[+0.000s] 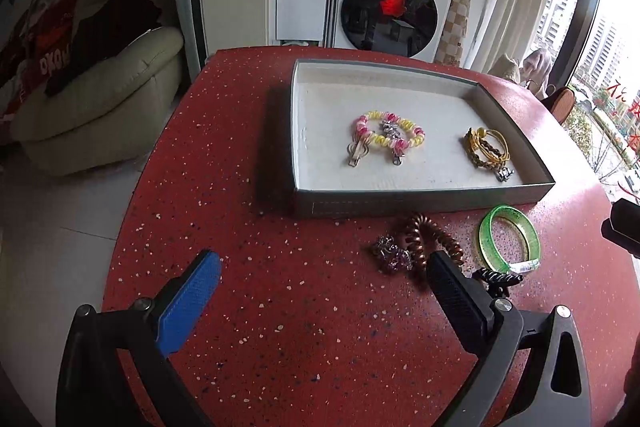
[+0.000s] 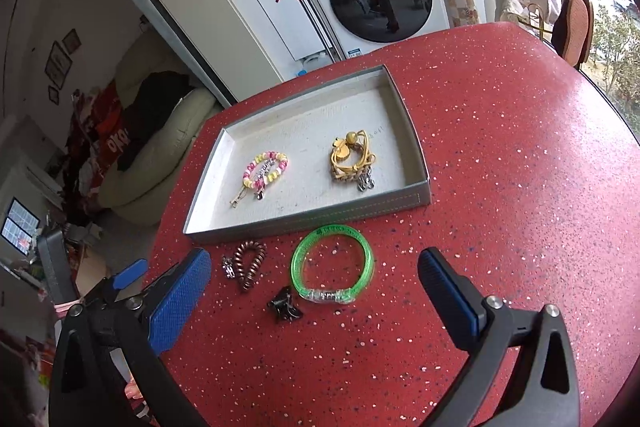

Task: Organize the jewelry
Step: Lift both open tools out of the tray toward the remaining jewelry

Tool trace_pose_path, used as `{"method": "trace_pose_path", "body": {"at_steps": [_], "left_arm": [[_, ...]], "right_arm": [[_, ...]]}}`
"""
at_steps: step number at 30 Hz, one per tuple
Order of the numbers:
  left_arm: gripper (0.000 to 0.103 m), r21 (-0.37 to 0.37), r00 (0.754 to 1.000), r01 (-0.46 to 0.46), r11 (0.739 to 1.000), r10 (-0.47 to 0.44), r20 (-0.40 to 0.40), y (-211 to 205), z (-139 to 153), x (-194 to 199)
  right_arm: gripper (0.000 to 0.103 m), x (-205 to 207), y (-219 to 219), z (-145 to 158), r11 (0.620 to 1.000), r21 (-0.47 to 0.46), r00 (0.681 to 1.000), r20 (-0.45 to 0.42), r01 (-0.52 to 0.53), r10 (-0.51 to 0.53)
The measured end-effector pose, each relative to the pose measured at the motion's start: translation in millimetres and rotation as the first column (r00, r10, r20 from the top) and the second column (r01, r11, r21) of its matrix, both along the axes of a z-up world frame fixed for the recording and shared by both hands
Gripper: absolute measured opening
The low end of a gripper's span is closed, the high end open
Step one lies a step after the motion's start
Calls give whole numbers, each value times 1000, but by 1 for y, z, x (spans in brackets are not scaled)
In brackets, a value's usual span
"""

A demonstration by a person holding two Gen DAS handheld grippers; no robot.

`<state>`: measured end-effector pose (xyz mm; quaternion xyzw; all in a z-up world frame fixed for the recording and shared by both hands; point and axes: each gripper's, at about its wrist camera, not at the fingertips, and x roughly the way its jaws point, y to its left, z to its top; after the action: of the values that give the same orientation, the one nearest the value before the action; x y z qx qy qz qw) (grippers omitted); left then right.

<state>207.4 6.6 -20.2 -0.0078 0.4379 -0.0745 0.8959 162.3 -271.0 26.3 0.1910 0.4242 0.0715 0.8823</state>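
A grey tray (image 1: pixel 424 202) (image 2: pixel 304 221) on the red table holds a pink-yellow coil bracelet (image 1: pixel 388 135) (image 2: pixel 266 167) and a yellow cord bracelet (image 1: pixel 486 147) (image 2: pixel 352 159). In front of the tray lie a brown coil tie (image 1: pixel 430 241) (image 2: pixel 250 263), a small jewelled clip (image 1: pixel 390 255) (image 2: pixel 229 267), a green bangle (image 1: pixel 510 239) (image 2: pixel 334 263) and a black clip (image 1: pixel 498 279) (image 2: pixel 284 305). My left gripper (image 1: pixel 324 273) is open and empty, just short of the brown tie. My right gripper (image 2: pixel 314 273) is open and empty, its fingers either side of the loose pieces.
The red speckled table (image 1: pixel 280 307) (image 2: pixel 500 187) ends in a curved edge on the left. A cream sofa (image 1: pixel 100 99) stands left of it, a washing machine (image 1: pixel 392 3) behind. The left gripper's blue finger (image 2: pixel 128 275) shows at the right wrist view's left.
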Motion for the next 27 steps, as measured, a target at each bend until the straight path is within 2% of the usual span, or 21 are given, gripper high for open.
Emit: {"method": "trace_pose_path", "body": {"at_steps": [4, 10, 16, 27], "left_arm": [[103, 18, 999, -17, 1000, 18, -35, 2, -16, -1], [103, -6, 996, -38, 999, 38, -80, 1, -27, 7], [103, -71, 989, -96, 993, 87, -119, 4, -33, 19], [103, -43, 985, -121, 992, 115, -131, -3, -37, 31]], "right_arm": [[103, -5, 0, -19, 999, -43, 998, -65, 14, -17], [103, -2, -4, -39, 997, -68, 990, -134, 37, -46], [103, 2, -1, -43, 996, -81, 989, -142, 22, -34], [103, 16, -1, -52, 995, -98, 987, -152, 35, -50]]}}
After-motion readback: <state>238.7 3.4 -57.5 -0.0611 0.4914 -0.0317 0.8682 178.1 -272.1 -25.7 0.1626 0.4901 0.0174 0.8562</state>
